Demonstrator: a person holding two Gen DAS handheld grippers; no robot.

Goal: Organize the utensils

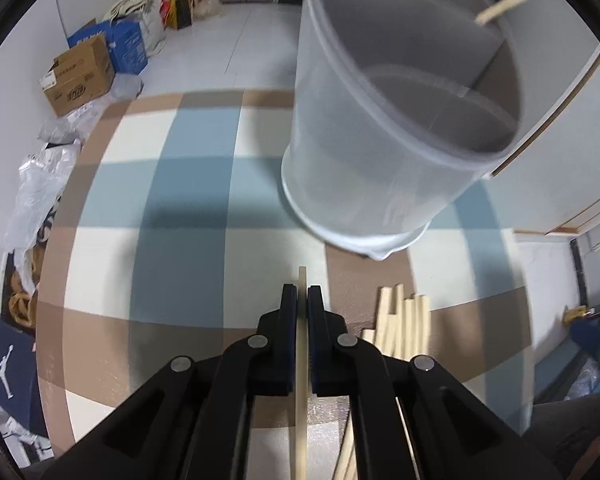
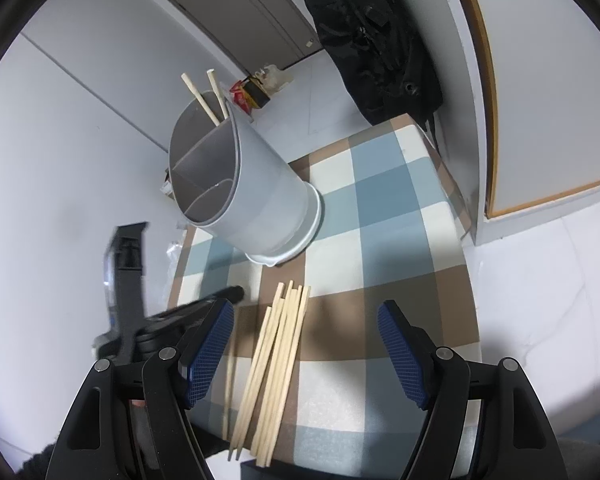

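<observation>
**Single Chopstick Clamped for Transfer to Holder**

We hold the left gripper (image 1: 302,300) clamped on one chopstick (image 1: 300,360), low centre of the left wrist view, lengthwise between the pads so it can slide into the grey divided utensil holder (image 1: 380,140) above. In the right wrist view, the right gripper (image 2: 306,354) stands apart over the chopstick pile (image 2: 276,360) on the checked tablecloth (image 2: 380,200), ready for the next pick.

The held chopstick (image 1: 301,380) runs off the bottom edge; the holder (image 1: 400,128) is cropped above, hiding two sticks' (image 1: 504,6) lower parts.
</observation>
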